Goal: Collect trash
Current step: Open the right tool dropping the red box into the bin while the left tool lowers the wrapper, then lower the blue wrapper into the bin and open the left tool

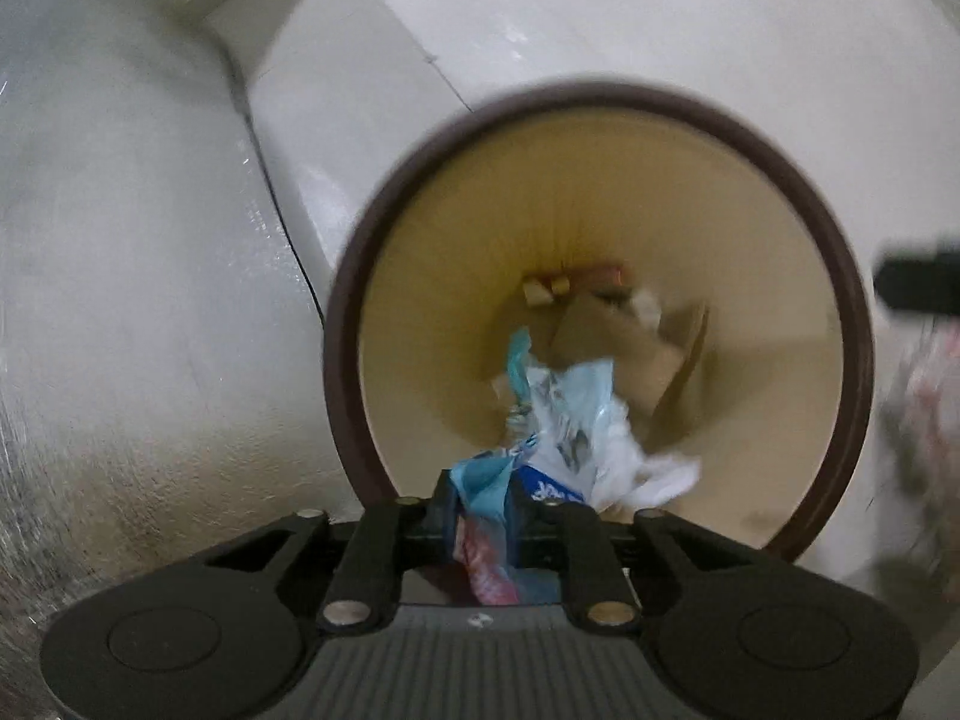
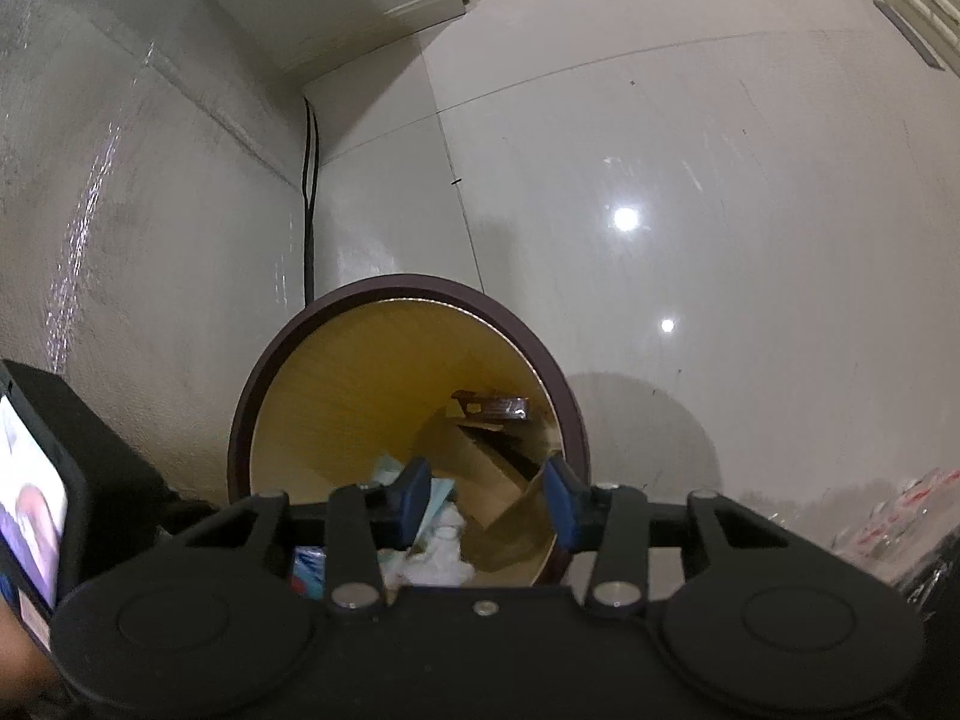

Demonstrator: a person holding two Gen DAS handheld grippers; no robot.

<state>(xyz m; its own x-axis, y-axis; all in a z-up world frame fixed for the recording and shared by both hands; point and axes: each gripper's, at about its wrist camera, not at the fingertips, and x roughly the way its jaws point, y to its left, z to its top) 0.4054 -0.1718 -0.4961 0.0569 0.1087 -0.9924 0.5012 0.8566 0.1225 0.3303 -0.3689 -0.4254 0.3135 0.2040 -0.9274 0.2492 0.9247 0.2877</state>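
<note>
A round trash bin with a dark brown rim (image 1: 354, 276) and tan inside stands on the floor; it also shows in the right wrist view (image 2: 240, 420). Cardboard pieces (image 1: 624, 348) and other scraps lie at its bottom. My left gripper (image 1: 486, 516) is shut on a crumpled blue and white plastic wrapper (image 1: 564, 420), which hangs over the bin's opening. My right gripper (image 2: 489, 495) is open and empty, with its blue pads (image 2: 414, 489) above the bin's near rim.
The bin stands near a corner of white walls on a glossy pale tiled floor (image 2: 720, 210). A dark cable (image 2: 309, 210) runs down the corner. Clear plastic packaging with red print (image 2: 900, 516) lies on the floor at the right. A phone screen (image 2: 30, 534) is at the left edge.
</note>
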